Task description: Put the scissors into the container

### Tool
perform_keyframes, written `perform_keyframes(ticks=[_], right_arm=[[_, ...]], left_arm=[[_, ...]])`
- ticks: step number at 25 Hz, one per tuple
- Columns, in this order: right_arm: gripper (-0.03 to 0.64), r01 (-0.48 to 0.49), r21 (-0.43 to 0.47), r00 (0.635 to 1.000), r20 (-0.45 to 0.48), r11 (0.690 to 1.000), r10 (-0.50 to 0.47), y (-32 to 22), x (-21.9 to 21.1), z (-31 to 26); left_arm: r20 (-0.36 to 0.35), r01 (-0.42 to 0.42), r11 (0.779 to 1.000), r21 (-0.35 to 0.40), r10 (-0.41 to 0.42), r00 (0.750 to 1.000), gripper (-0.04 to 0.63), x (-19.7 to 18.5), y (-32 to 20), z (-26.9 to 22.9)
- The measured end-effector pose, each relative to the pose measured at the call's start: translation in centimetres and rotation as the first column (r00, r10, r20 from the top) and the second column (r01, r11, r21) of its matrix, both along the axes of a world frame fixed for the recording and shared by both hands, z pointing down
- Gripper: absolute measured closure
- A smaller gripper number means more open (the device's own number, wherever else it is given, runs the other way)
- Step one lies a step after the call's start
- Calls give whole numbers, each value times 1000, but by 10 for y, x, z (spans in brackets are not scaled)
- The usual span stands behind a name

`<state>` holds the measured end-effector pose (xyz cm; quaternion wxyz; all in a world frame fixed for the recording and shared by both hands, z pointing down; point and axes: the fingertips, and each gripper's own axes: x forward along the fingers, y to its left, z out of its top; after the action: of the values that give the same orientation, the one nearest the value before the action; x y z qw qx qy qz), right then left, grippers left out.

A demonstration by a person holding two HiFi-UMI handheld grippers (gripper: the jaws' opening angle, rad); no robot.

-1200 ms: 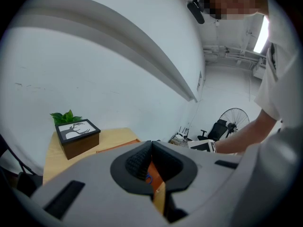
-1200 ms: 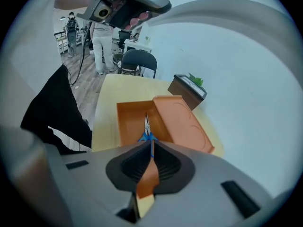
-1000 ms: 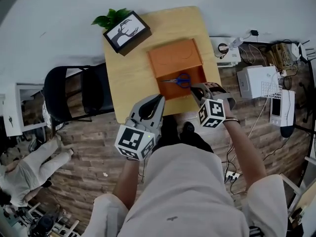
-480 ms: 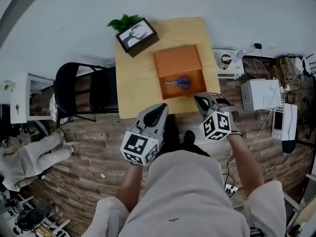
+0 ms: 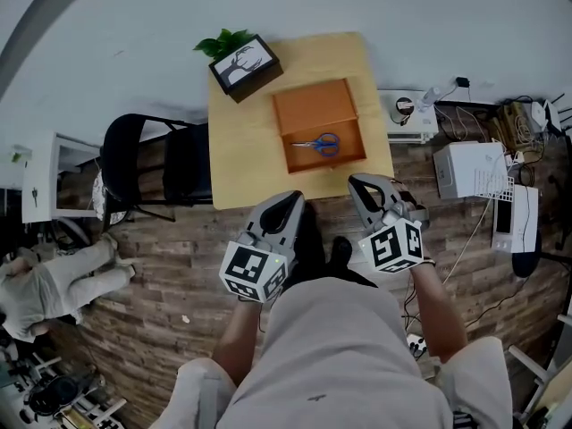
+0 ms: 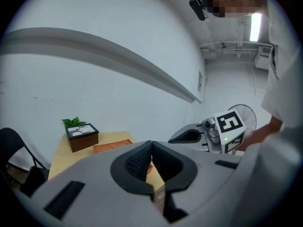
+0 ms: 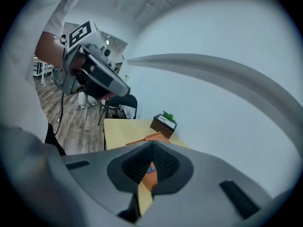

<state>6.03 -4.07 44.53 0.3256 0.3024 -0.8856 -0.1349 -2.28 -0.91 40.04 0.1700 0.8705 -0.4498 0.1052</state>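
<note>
Blue-handled scissors lie inside the open orange container on the small wooden table. Both grippers hang over the wood floor in front of the table, apart from the container. My left gripper is shut with nothing in it, as the left gripper view also shows. My right gripper is shut and empty too. In the right gripper view a bit of the blue scissors shows through the gap below the jaws' tips, with the container beyond. The left gripper view shows the container's rim.
A dark planter box with a tree picture and green leaves stands at the table's far left corner. A black chair is left of the table. White devices and cables lie on the floor at right. A person crouches at far left.
Both grippers have drawn back from the table toward my body; the right one has left the container's front edge. The scissors stay in the container.
</note>
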Motion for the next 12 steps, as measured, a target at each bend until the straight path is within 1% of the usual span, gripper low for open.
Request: perform_keyframes(ticks=[6, 12], right_arm=[[618, -41, 0, 996, 74, 999, 41, 13, 17, -20], [618, -70, -18, 982, 175, 997, 72, 23, 27, -44]], left_arm=[[-4, 10, 1000, 12, -10, 1000, 588, 11, 10, -1], [-6, 15, 999, 38, -15, 1000, 588, 19, 18, -9]])
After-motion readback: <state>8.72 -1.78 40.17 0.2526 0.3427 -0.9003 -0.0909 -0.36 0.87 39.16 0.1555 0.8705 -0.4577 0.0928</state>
